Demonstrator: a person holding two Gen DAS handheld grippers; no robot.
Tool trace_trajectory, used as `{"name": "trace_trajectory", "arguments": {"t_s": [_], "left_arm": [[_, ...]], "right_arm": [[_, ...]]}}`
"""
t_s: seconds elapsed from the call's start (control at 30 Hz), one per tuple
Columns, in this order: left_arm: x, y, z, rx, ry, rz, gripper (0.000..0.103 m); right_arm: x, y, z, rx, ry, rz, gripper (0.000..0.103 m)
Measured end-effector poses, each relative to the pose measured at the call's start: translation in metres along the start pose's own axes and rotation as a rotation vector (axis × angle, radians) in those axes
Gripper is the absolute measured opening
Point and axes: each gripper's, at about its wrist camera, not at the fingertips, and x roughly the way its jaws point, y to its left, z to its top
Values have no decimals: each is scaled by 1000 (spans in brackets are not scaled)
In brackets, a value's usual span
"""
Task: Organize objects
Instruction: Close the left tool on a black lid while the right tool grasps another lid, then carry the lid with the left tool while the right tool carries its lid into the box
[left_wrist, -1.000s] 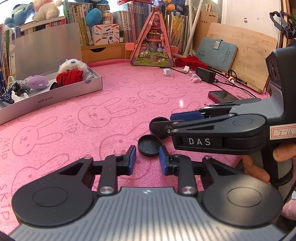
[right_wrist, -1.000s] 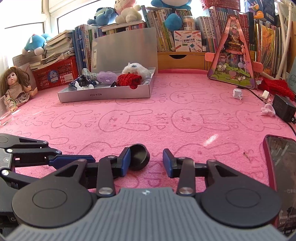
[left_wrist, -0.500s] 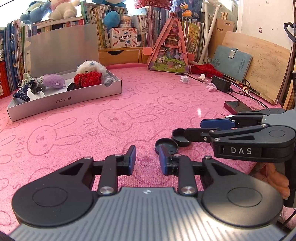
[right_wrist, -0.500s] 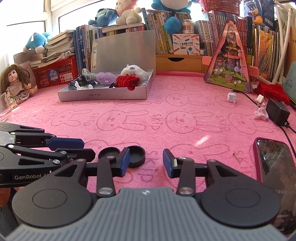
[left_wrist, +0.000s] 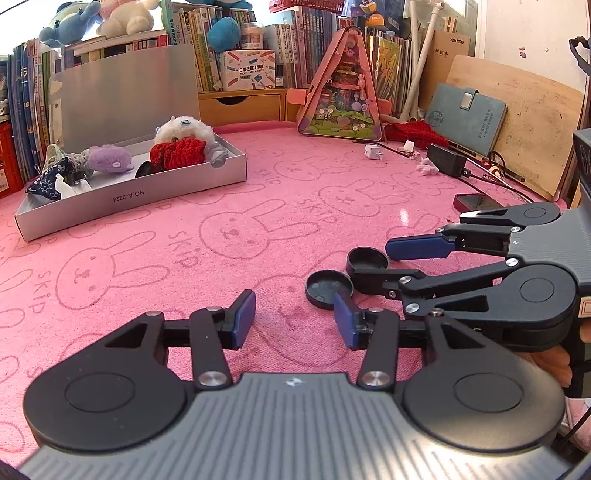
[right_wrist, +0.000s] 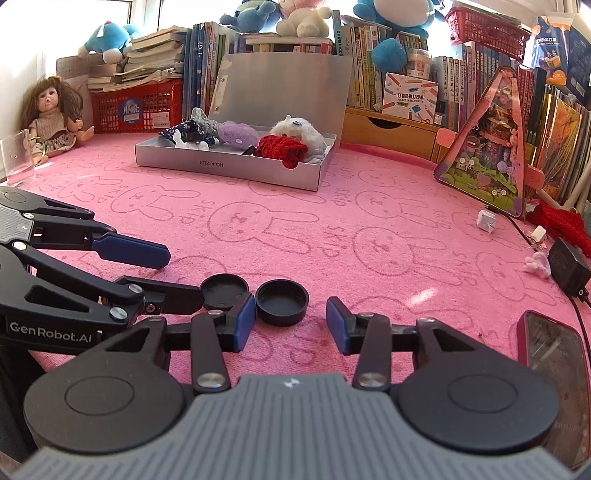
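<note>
at your twelve o'clock, the pink mat (left_wrist: 155, 236) looks like napped cloth; the two black caps (right_wrist: 282, 302) matt plastic; the grey box (right_wrist: 236, 166) smooth card.

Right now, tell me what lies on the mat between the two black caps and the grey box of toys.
Nothing: the right wrist view shows only bare pink mat between the black caps and the grey box.
</note>
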Motion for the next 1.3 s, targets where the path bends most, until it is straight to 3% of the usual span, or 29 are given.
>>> {"name": "trace_trajectory", "arguments": {"t_s": [0.17,0.4,0.63,0.73,0.83,1.3], "left_arm": [[2,4,0,-11,4,7,54],[8,-7,1,17,-4,-21,61],[23,-17,6,32,-15,35,60],[24,-17,6,24,-21,45,59],[22,-13,6,2,-24,62,50],[20,-3,7,-23,-35,105,44]], "right_arm": [[2,1,1,18,-10,16,38],[-5,-7,-4,52,-13,-47,38],[-10,-15,-9,120,-19,-108,38],[-9,-15,-10,137,-27,-117,37],[-9,-15,-10,143,-30,-122,38],[0,0,-2,126,-29,-86,39]]}}
